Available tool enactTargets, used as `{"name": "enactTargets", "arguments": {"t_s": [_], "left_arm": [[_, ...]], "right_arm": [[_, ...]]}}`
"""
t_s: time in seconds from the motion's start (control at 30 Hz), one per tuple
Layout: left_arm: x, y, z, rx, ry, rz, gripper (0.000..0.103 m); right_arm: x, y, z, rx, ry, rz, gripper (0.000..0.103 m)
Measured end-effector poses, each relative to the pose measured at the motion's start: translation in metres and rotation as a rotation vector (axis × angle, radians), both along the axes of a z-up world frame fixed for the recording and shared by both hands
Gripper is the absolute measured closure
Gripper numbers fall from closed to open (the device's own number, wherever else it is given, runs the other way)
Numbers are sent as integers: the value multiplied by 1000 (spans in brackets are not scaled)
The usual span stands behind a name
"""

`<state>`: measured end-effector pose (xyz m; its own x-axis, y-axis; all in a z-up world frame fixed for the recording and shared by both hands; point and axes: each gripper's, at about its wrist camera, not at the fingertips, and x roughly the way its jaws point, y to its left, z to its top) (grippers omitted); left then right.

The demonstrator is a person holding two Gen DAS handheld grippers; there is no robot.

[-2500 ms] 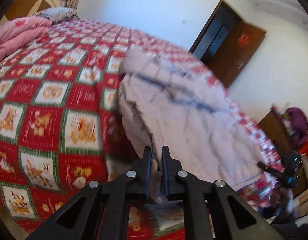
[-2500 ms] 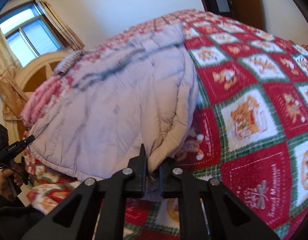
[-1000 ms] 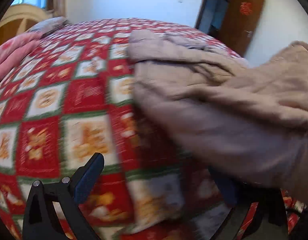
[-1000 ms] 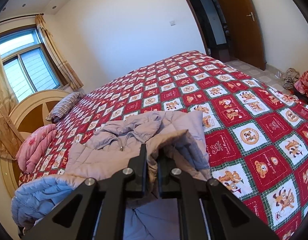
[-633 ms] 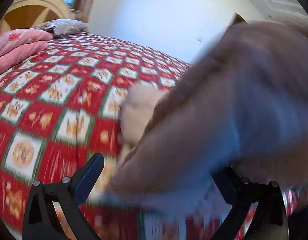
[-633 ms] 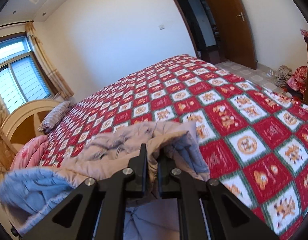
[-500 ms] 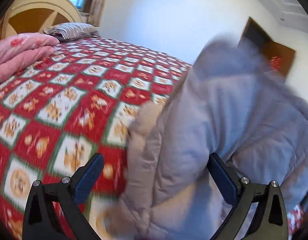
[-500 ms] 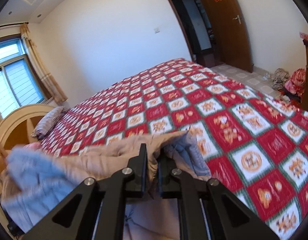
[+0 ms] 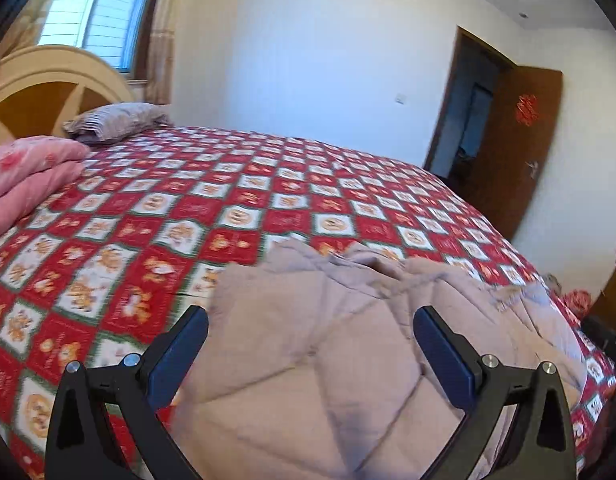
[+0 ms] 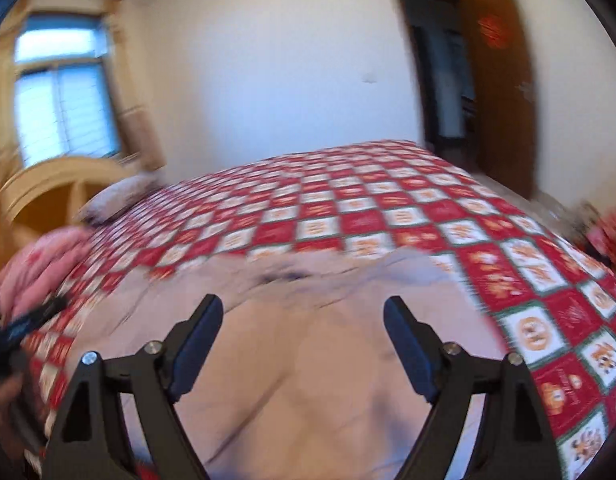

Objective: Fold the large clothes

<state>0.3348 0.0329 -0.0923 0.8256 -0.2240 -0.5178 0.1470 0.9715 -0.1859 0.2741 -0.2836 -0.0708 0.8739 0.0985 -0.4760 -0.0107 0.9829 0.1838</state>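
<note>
While right claw [image 10: 304, 316] opens, quilted beige coat [image 9: 308, 360] lies rumpled.

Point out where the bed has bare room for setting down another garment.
Free: the red checked bedspread between the beige quilted coat, striped pillow and door-side edge. Crowded: the near edge under the coat, and the corner with folded pink bedding.

Right hand-held gripper [image 10: 304, 316], jaws opening, nothing between them, above beige padded coat [image 10: 315, 384] on checked red bedspread [image 10: 387, 216].
</note>
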Motion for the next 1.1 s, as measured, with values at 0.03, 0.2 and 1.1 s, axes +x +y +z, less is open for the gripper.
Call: {"name": "enactTargets", "arguments": {"t_s": [0.03, 0.2, 1.1], "left_arm": [[6, -3, -4, 13, 8, 10, 1], [48, -8, -34, 88, 94, 80, 1], [165, 66, -96, -380, 483, 13, 1]], "right_arm": [[1, 8, -5, -9, 12, 21, 18], [31, 22, -37, -111, 95, 3, 18], [99, -105, -30, 12, 167, -264, 9]]}}
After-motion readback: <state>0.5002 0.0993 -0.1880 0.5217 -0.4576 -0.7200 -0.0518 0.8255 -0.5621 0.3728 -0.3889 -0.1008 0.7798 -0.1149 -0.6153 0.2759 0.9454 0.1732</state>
